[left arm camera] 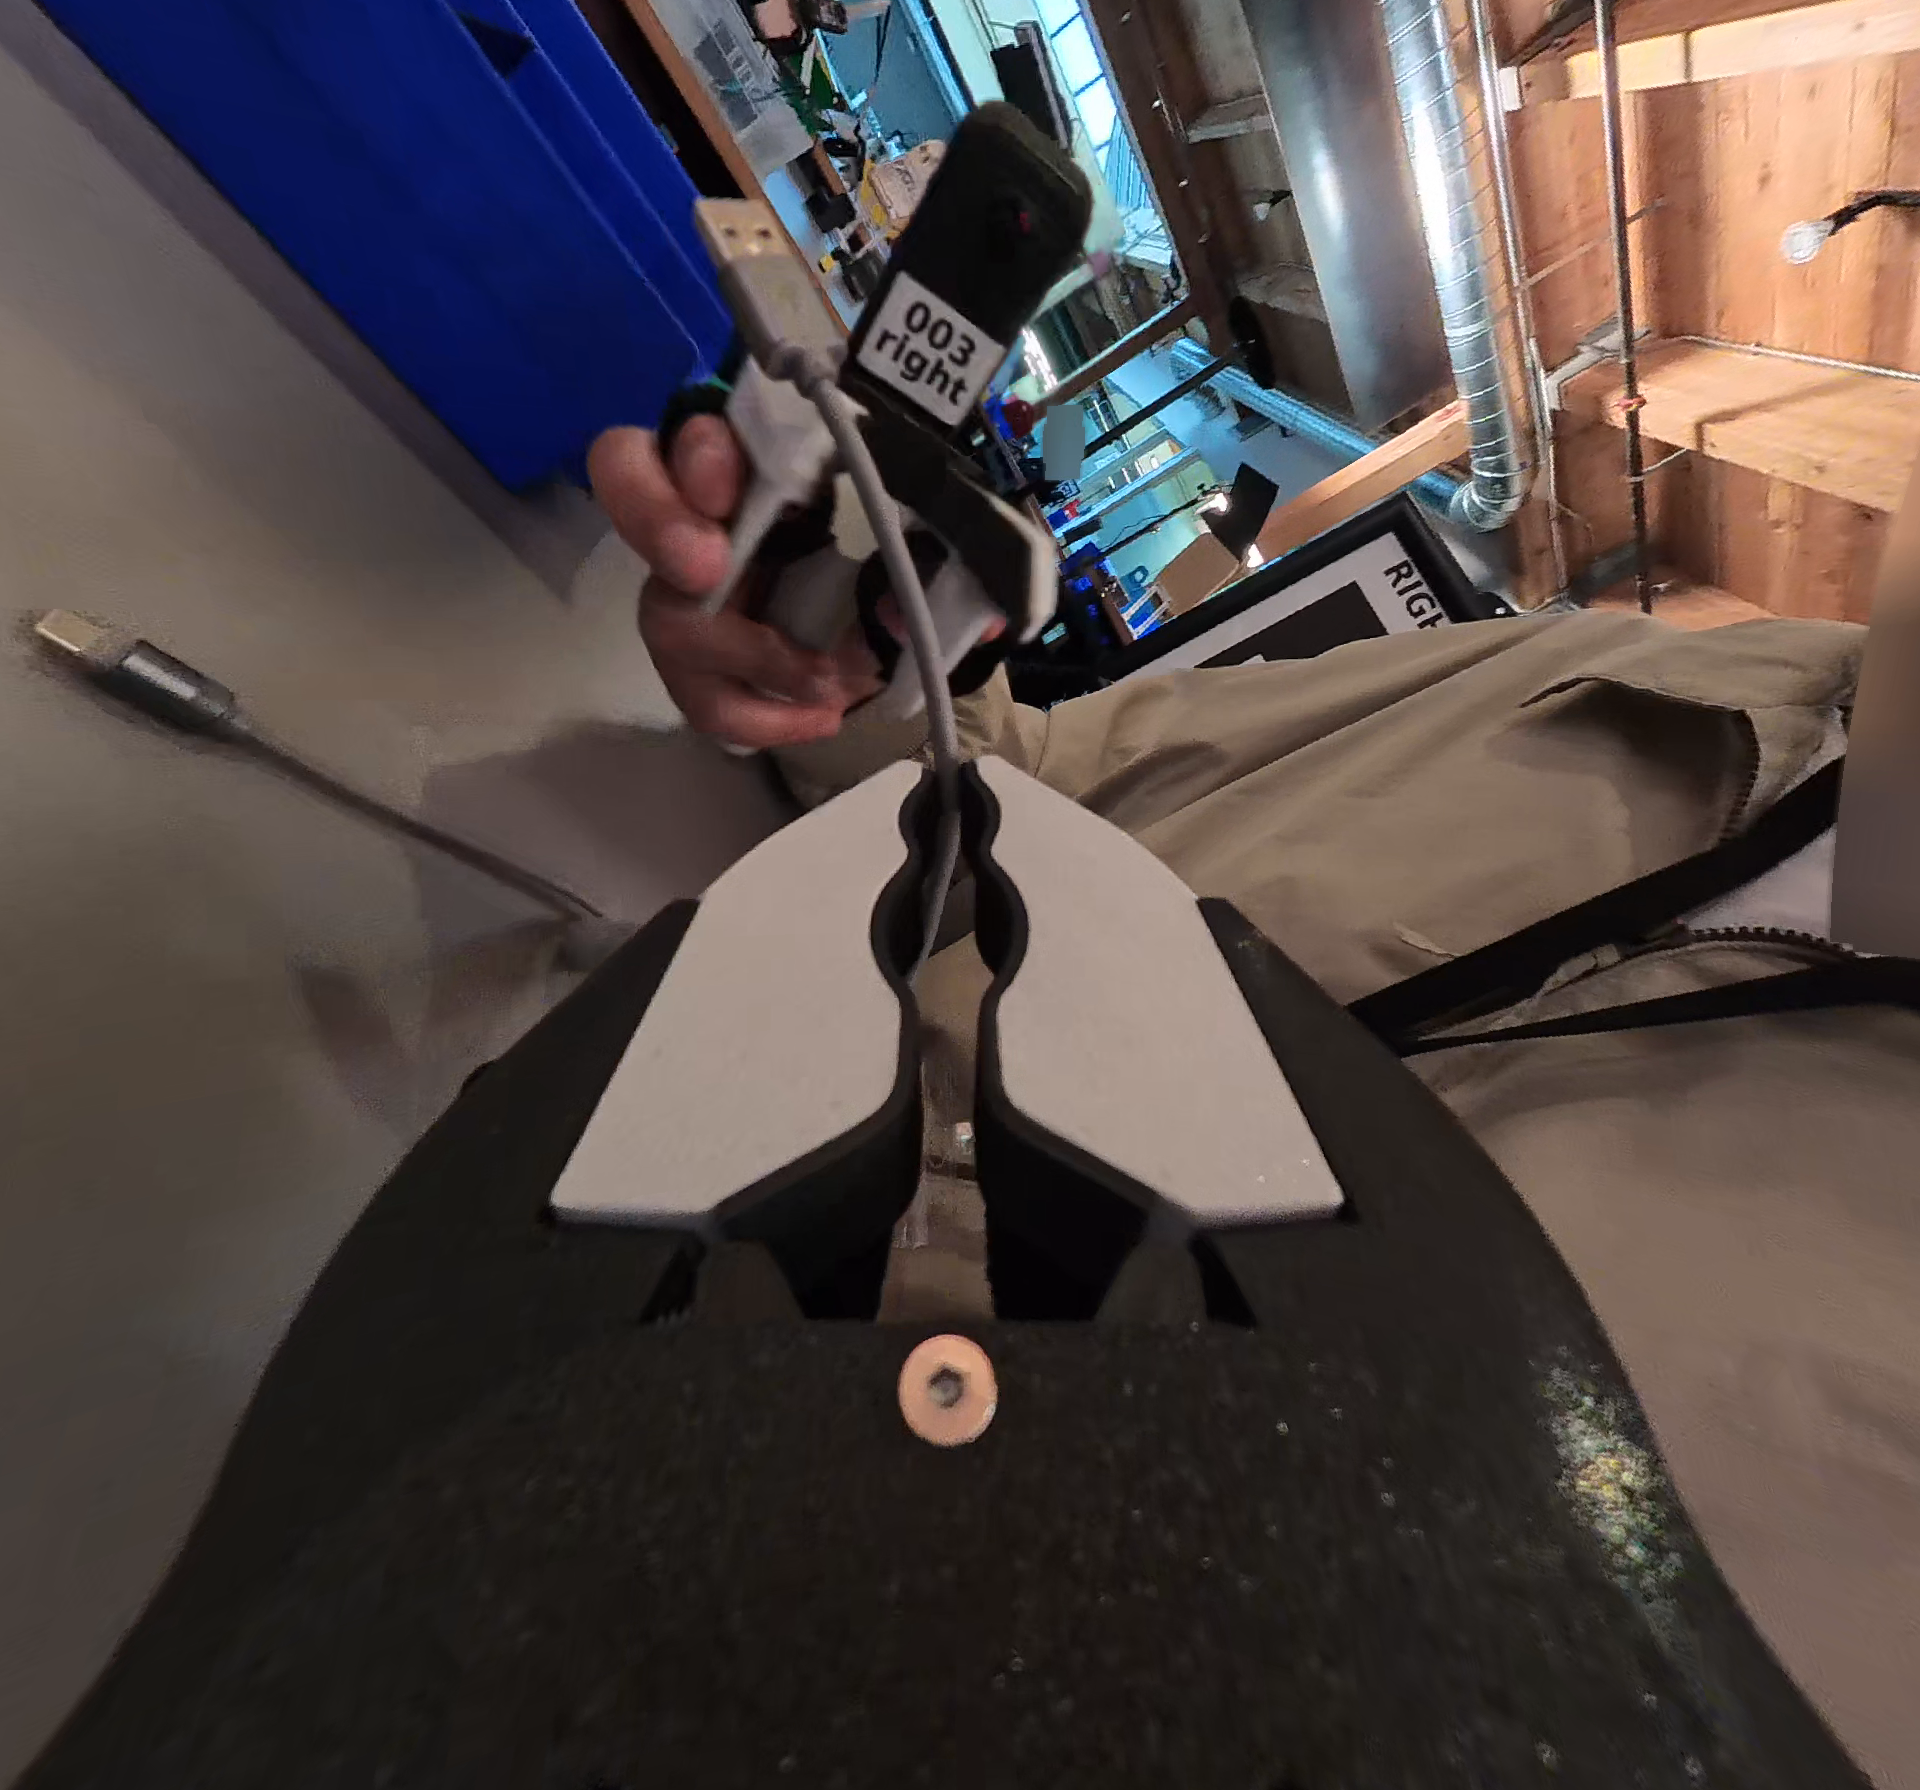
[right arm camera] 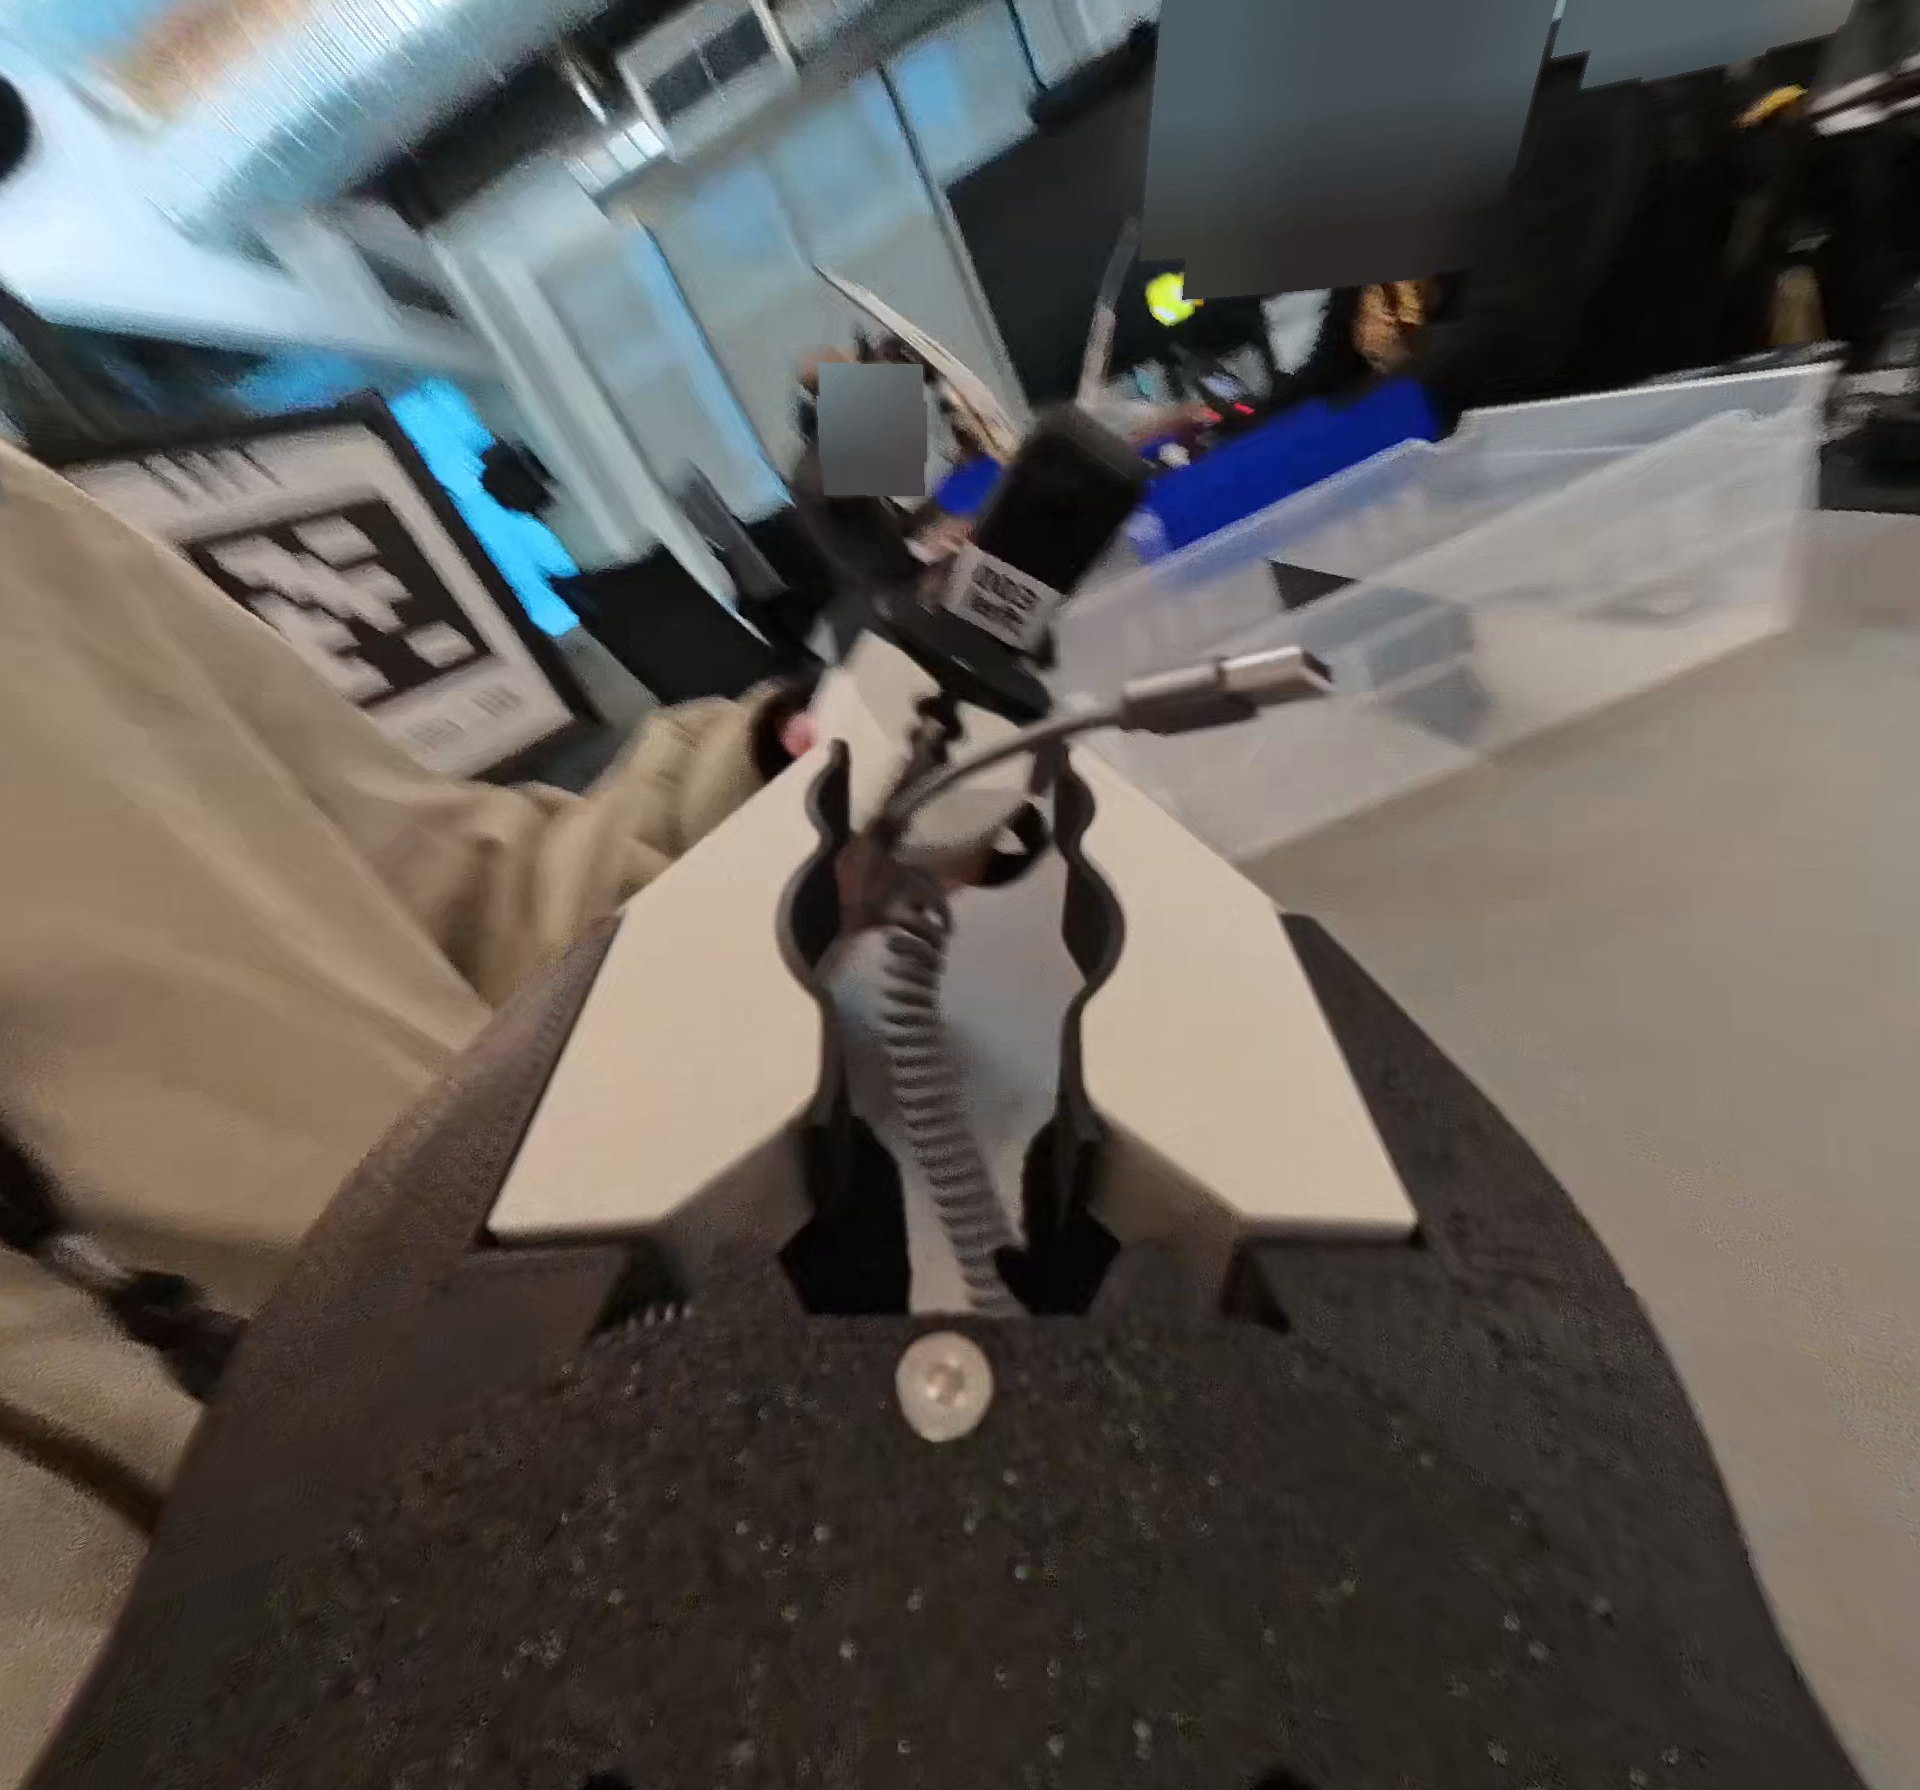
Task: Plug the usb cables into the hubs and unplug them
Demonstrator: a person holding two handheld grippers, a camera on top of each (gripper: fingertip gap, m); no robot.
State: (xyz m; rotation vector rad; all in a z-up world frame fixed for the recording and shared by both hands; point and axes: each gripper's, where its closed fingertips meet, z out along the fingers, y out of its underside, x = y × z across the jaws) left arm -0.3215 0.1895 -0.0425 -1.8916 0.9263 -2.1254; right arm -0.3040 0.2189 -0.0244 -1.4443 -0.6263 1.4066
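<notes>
My left gripper is shut on a thin pale grey USB cable, held up off the table. The cable rises from the fingertips to its USB-A plug, which points up and away. My right gripper is open, its jaws apart around this cable just behind the plug. It also shows in the left wrist view, held in a hand close ahead of the left fingertips. A second, braided cable with a metal plug lies on the grey table. No hub is clearly in view.
A blue bin stands at the table's far side. A clear plastic bin with dark items sits right of the grippers. A person in a beige jacket stands close, and a black-and-white marker board stands behind.
</notes>
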